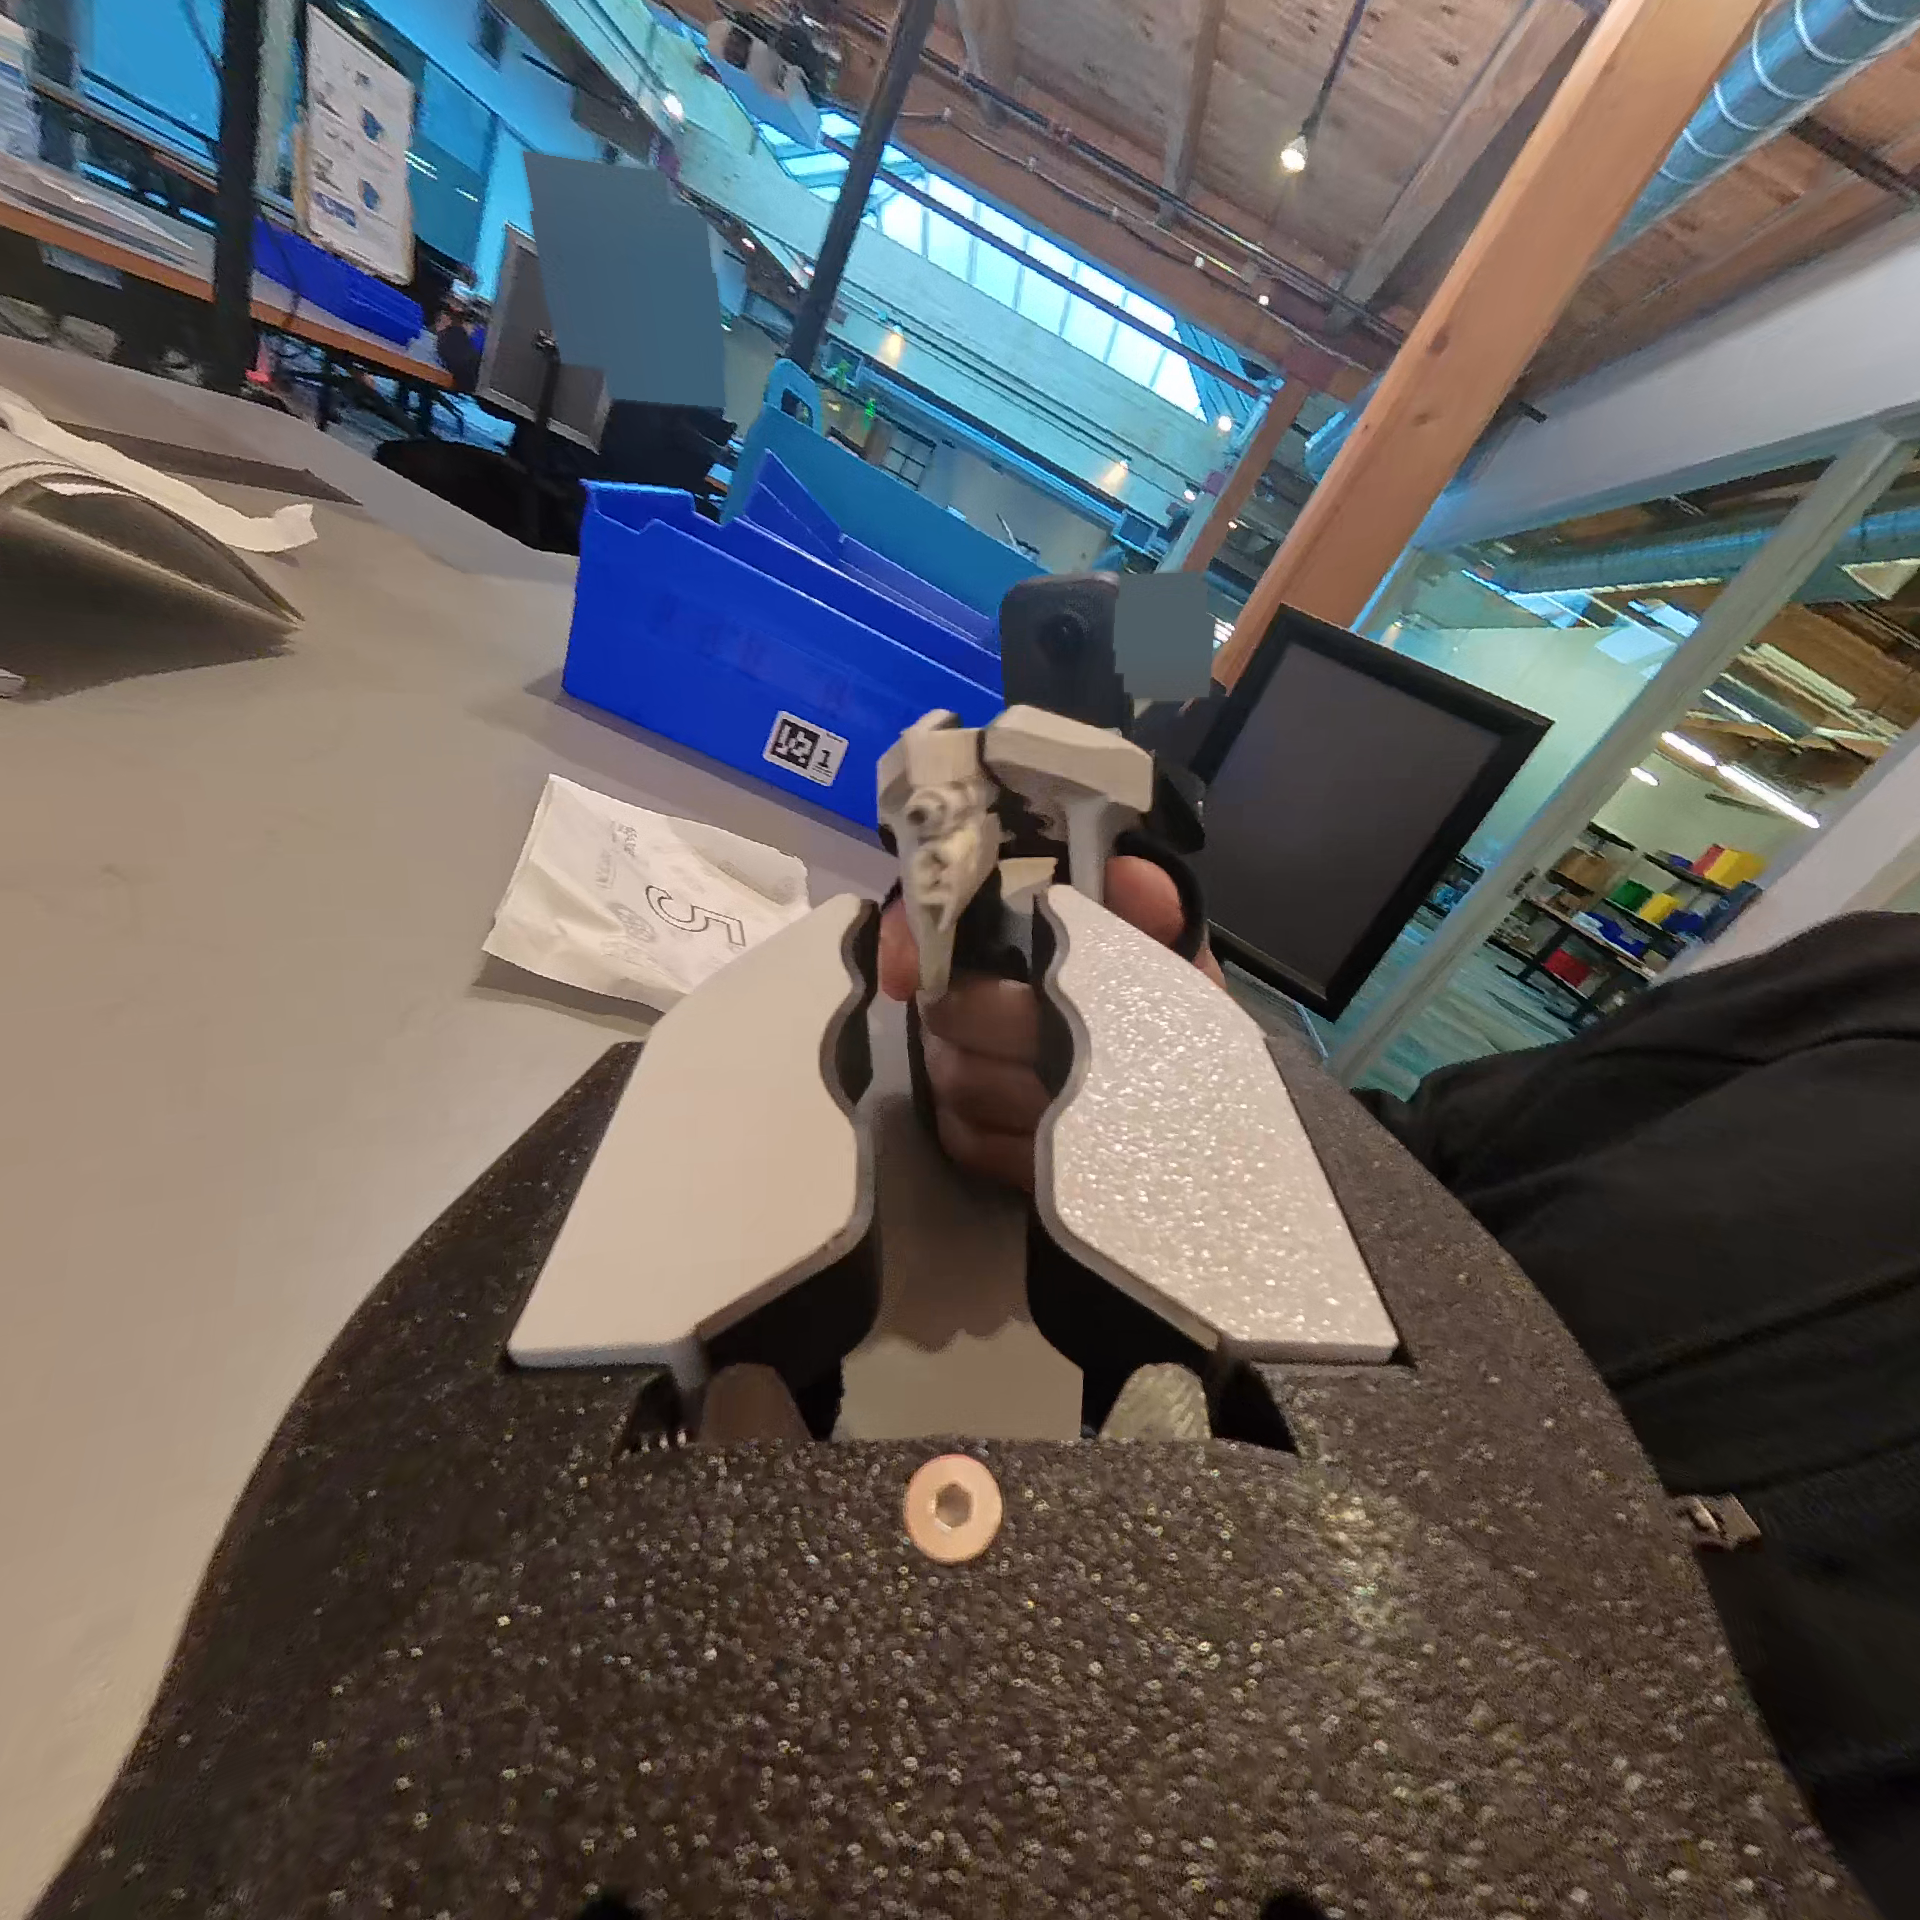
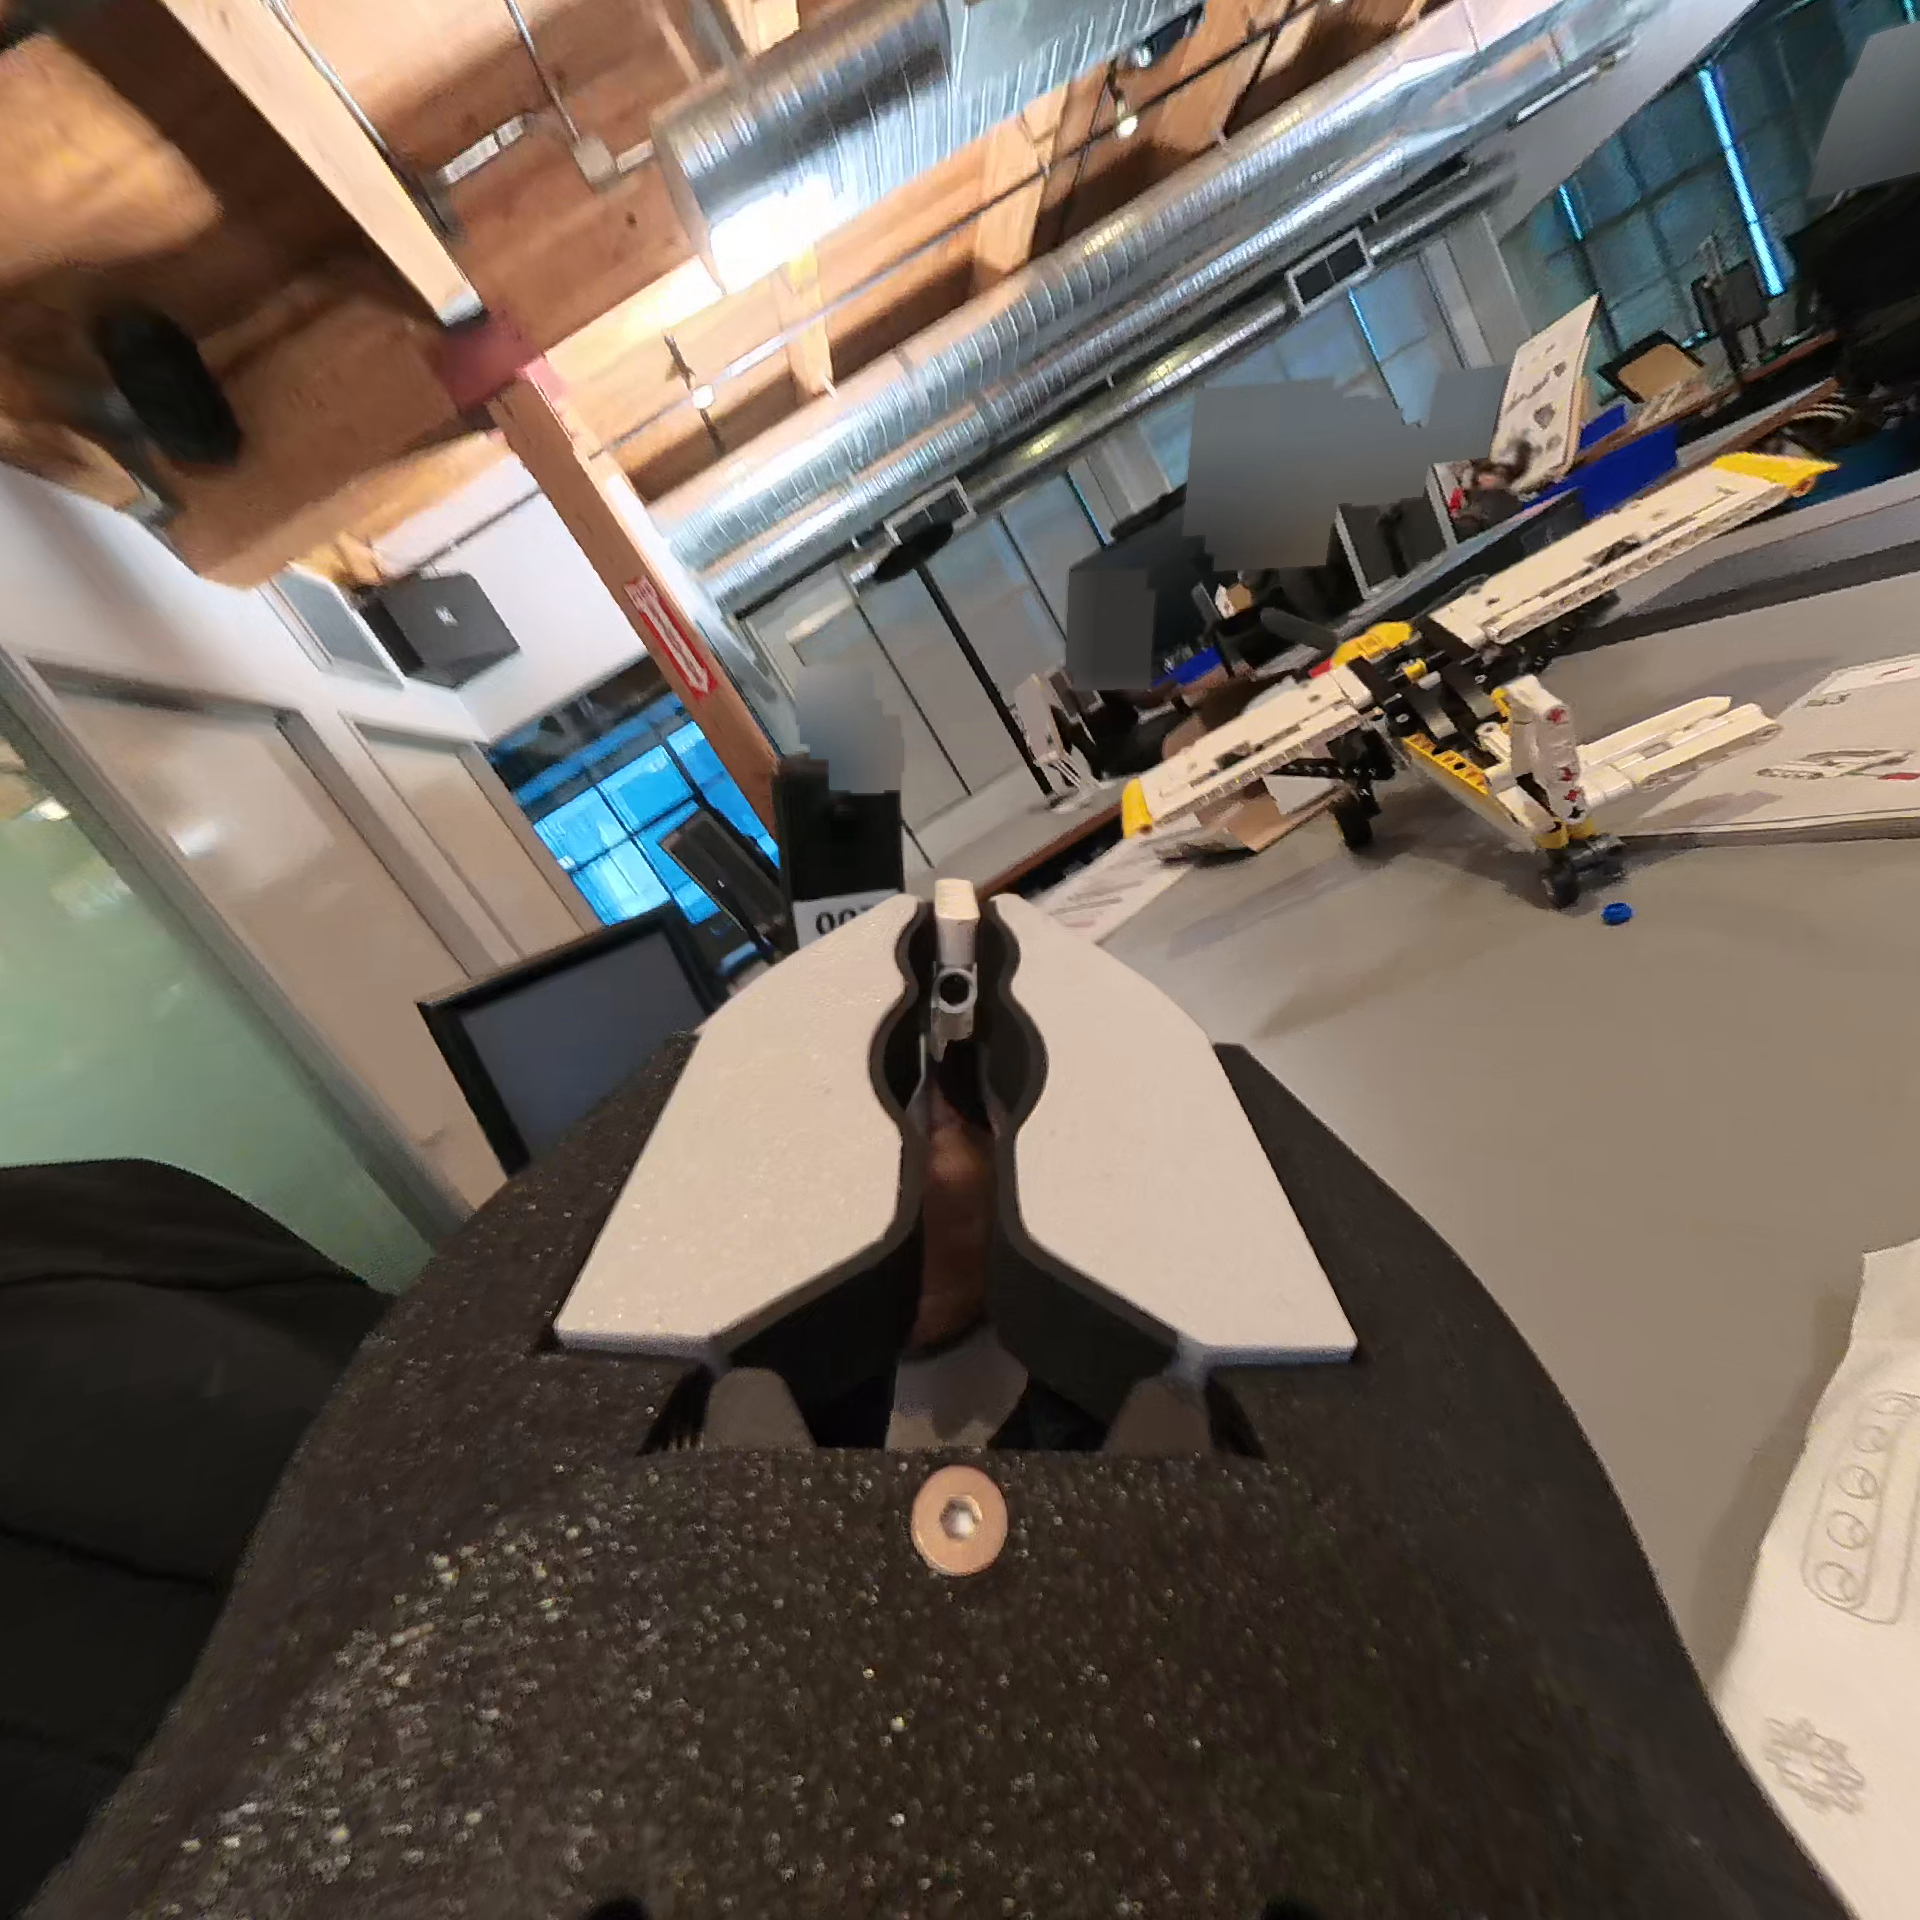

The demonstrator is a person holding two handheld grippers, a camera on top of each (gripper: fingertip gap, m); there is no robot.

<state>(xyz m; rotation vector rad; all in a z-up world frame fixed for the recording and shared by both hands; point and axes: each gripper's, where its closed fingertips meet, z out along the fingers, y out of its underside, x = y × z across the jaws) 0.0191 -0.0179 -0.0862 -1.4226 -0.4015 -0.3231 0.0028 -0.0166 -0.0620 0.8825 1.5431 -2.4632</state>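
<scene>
Your right gripper (image 2: 956, 920) is pinching a small pale-grey plastic connector piece (image 2: 954, 987). Left gripper (image 1: 951, 920) is part-open w/ nothing held, facing it over the grey worktop (image 1: 260, 831).

Left view: your left camera sat just behind its own gripper (image 1: 951, 925), tilted up across the grey table (image 1: 260, 883) toward a blue bin (image 1: 748, 634), a monitor (image 1: 1340, 800) and the ceiling.
Right view: your right camera sat just behind its own gripper (image 2: 956, 935), rolled sideways, and faced over the table (image 2: 1455, 1039) toward a brick plane (image 2: 1455, 707) well off.
Nearness: each gripper body filled its view's lower half.
Shared: you held the grippers facing each other; the left view caught the right gripper (image 1: 997, 831) close ahead; both showed the table and a dark monitor (image 2: 561, 1029).
</scene>
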